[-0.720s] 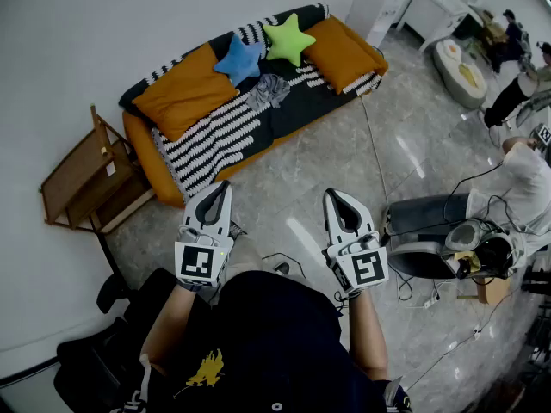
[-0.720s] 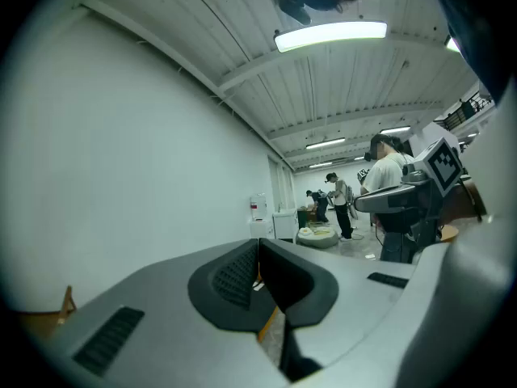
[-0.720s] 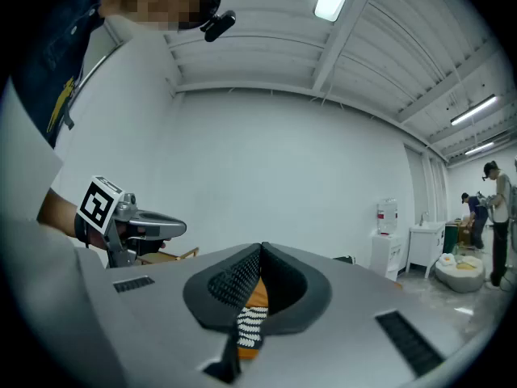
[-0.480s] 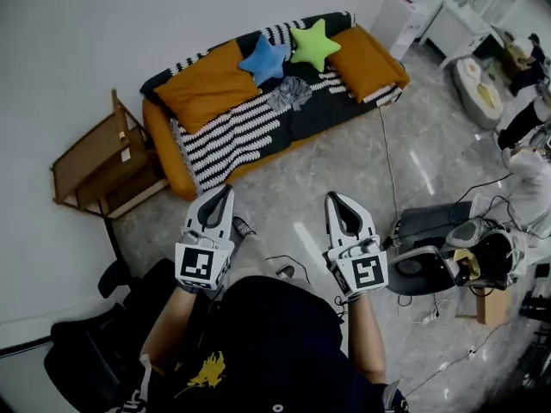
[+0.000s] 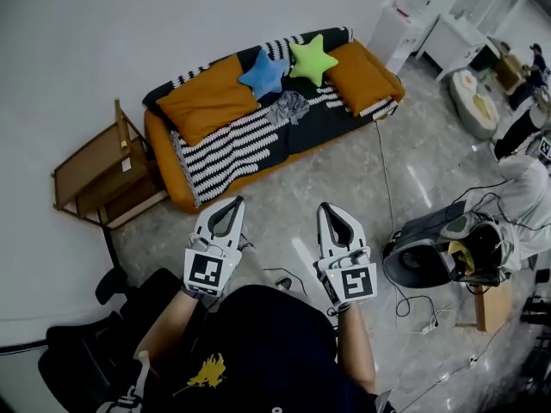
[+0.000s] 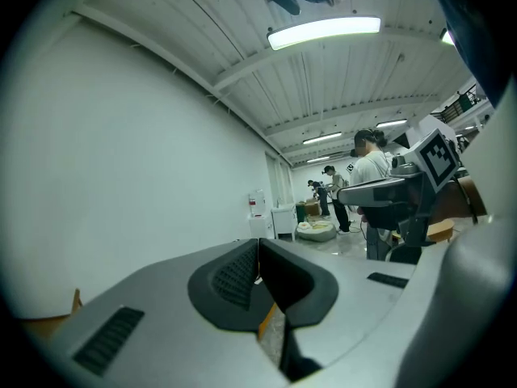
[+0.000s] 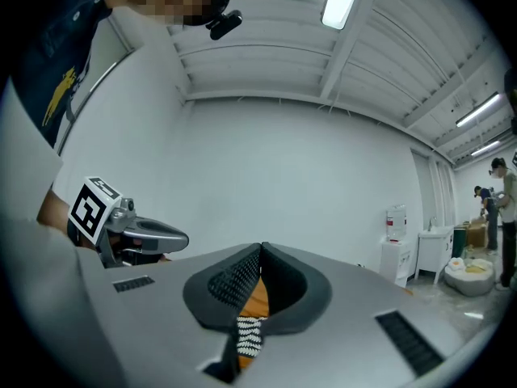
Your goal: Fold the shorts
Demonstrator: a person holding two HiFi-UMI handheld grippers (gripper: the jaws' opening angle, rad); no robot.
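Shorts, grey crumpled cloth: bunched on the orange sofa with striped throw, upper centre of frame; unfolded.
Left gripper: jaws together, nothing held, well apart from the garment.
Right gripper: jaws together, nothing held, equally distant.
Progress: judged not begun; approach, grasp and every fold remain.

Right claw closed, empty, pointing at white wall.

1. The grey bundle on the sofa was way too small to tell what garment it was.
2. The person at the head view's right edge got cut off.
3. In the right gripper view the sofa was mostly hidden, only a striped sliver showed.
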